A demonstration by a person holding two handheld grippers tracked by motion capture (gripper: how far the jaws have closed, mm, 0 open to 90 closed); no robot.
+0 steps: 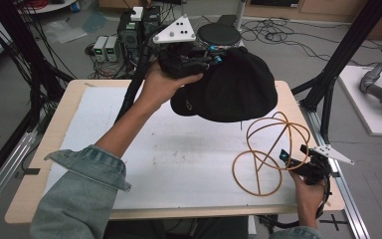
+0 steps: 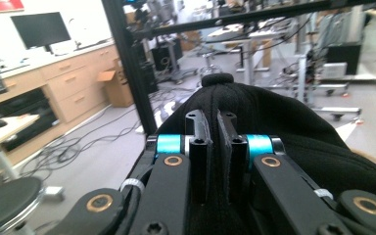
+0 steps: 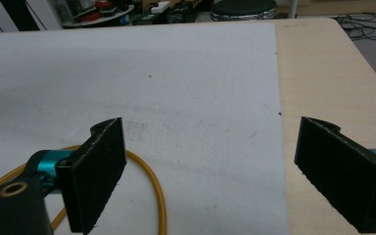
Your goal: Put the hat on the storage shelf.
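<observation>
A denim sleeve [image 1: 82, 191] comes up from the table's near left corner, and the forearm runs on across the white mat [image 1: 179, 164] towards the far edge. There the left hand [image 1: 160, 82] holds the left gripper [image 1: 214, 59] well above the table, a grey plate on top of it. Its jaws are pinched tight on the black cap [image 1: 234, 84], with a fold of the fabric squeezed between the two pads. In the left gripper view the cap [image 2: 293, 132] swells out beyond the jaws, its top button at the far end. Seen from above, it hangs clear of the mat, over the far edge and a little right of the middle, with nothing under it but bare mat. Lower and further right stands the wire frame [image 1: 271, 152], a dome of thin orange hoops on a flat ring, sitting on the mat near the table's right edge. The cap is just above and to the left of it, not touching it. At the near right corner the right hand [image 1: 311, 191] holds the right gripper [image 1: 298, 160] low, just beside the frame. Its jaws stand wide apart with nothing between them. In the right gripper view a curve of the orange wire [image 3: 147, 176] lies behind the left-hand pad.
</observation>
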